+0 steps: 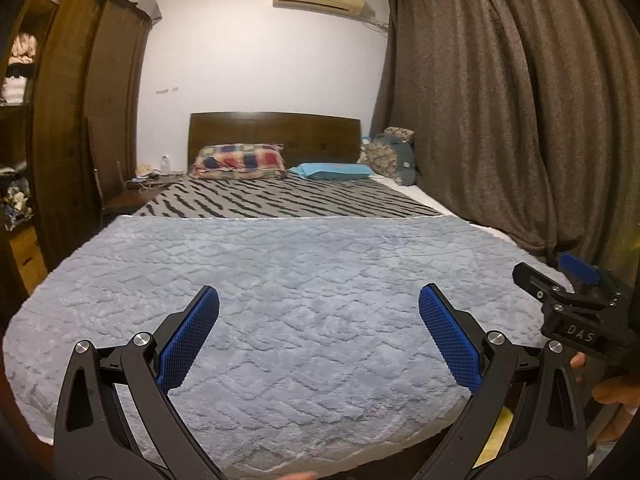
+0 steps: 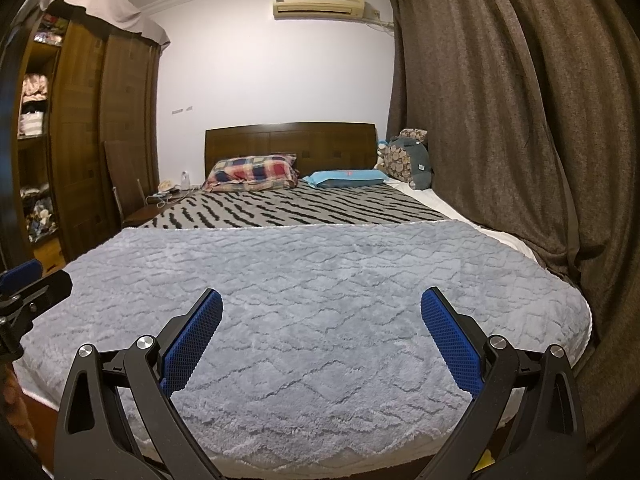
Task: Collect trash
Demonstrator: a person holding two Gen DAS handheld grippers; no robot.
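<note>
We hold both at the foot of the bed (image 1: pixel 304 320), left hand-held gripper (image 1: pixel 319 338) and right hand-held gripper (image 2: pixel 322 340), jaws apart and empty. No trash shows on the blanket (image 2: pixel 320 280) in either view. Our risk is nipping the shaggy pile or grabbing bedside clutter (image 2: pixel 170 192) that may not be rubbish.
</note>
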